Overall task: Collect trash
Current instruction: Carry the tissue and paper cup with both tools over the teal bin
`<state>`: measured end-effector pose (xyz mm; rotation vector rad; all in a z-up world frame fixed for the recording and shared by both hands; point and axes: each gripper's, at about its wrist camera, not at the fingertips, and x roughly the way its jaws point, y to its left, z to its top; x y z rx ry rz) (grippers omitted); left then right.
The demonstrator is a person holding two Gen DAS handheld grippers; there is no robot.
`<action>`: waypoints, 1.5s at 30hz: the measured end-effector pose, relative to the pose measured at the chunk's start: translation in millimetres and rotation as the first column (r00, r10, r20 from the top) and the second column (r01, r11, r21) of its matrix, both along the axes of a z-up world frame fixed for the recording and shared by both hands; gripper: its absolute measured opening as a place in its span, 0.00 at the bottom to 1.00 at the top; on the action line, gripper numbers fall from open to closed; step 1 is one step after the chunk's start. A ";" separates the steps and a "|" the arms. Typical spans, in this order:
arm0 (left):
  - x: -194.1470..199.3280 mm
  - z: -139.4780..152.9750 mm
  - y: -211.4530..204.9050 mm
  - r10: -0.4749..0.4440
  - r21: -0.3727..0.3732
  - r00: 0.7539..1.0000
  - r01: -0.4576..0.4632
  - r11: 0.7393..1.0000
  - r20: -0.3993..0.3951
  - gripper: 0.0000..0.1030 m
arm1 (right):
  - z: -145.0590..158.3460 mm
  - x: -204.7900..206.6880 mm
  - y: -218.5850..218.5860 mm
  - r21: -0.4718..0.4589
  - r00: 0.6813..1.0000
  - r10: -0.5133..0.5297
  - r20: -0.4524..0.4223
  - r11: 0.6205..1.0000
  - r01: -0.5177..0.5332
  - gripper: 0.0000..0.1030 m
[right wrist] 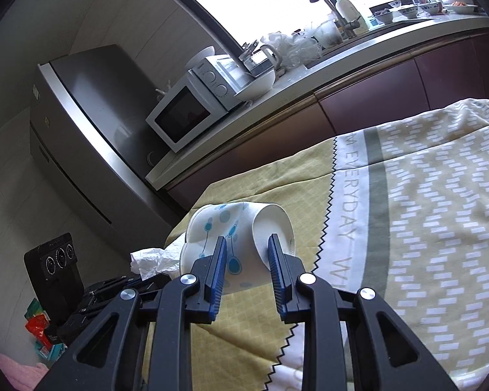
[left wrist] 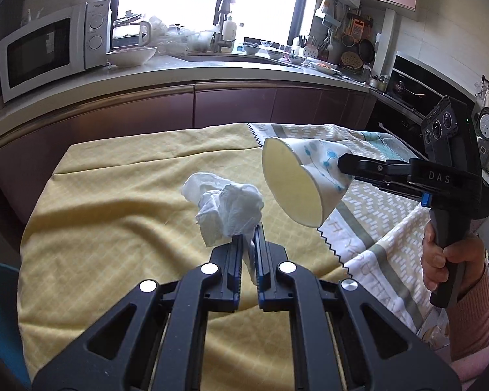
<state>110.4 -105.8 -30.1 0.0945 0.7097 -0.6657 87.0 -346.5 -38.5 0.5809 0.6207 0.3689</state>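
Pinching a crumpled white tissue (left wrist: pixel 226 210), the left hand-held gripper (left wrist: pixel 248 244) has its ribbed blue-edged pads pressed nearly together on the wad's lower tail, so the soft, creased paper blooms above the fingertips and hangs clear of the table (left wrist: pixel 107 195). The right hand-held gripper (right wrist: pixel 247 247) is clamped on a paper cup (right wrist: pixel 231 228), one pad against the printed outer wall, the other inside the base recess. The cup is squashed: its rim is bent into a flattened oval, and its smooth wall carries blue circle-and-stem prints; the cream interior faces the left camera. It is held on its side above the table, just beside the tissue. A yellow cloth with a fine woven grid, rumpled into low folds, covers the table; over it lies a second cloth (right wrist: pixel 423 211) with white dashes, a grey band and a black zigzag-stitched edge. A hand (left wrist: pixel 446 257) in a pink ribbed sleeve grips the right handle.
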 end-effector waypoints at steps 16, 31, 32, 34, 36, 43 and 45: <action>-31.6 -1.6 82.7 0.136 -0.006 0.991 -0.135 0.991 0.014 0.07 | -8.5 13.4 82.8 0.035 0.986 0.160 -0.039 0.987 -0.158 0.24; -42.8 7.1 132.8 0.220 -0.032 0.975 -0.220 0.975 0.018 0.07 | -6.3 24.7 129.0 0.028 0.970 0.240 -0.046 0.971 -0.239 0.24; -43.9 7.7 135.6 0.224 -0.033 0.974 -0.224 0.974 0.016 0.07 | -6.7 25.4 131.6 0.028 0.969 0.244 -0.046 0.970 -0.243 0.24; -45.2 8.9 138.5 0.233 -0.033 0.972 -0.232 0.972 0.014 0.07 | -6.8 27.0 136.7 0.029 0.966 0.253 -0.049 0.967 -0.252 0.24; -45.6 9.5 142.2 0.242 -0.033 0.970 -0.242 0.970 0.015 0.07 | -6.6 29.1 141.6 0.027 0.964 0.262 -0.050 0.965 -0.261 0.24; -46.8 9.3 154.7 0.273 -0.034 0.962 -0.272 0.962 0.012 0.07 | -6.6 35.4 157.0 0.021 0.955 0.291 -0.054 0.957 -0.291 0.24; -46.7 8.6 159.3 0.284 -0.033 0.959 -0.283 0.958 0.007 0.07 | -6.9 37.0 160.7 0.023 0.953 0.299 -0.055 0.954 -0.298 0.24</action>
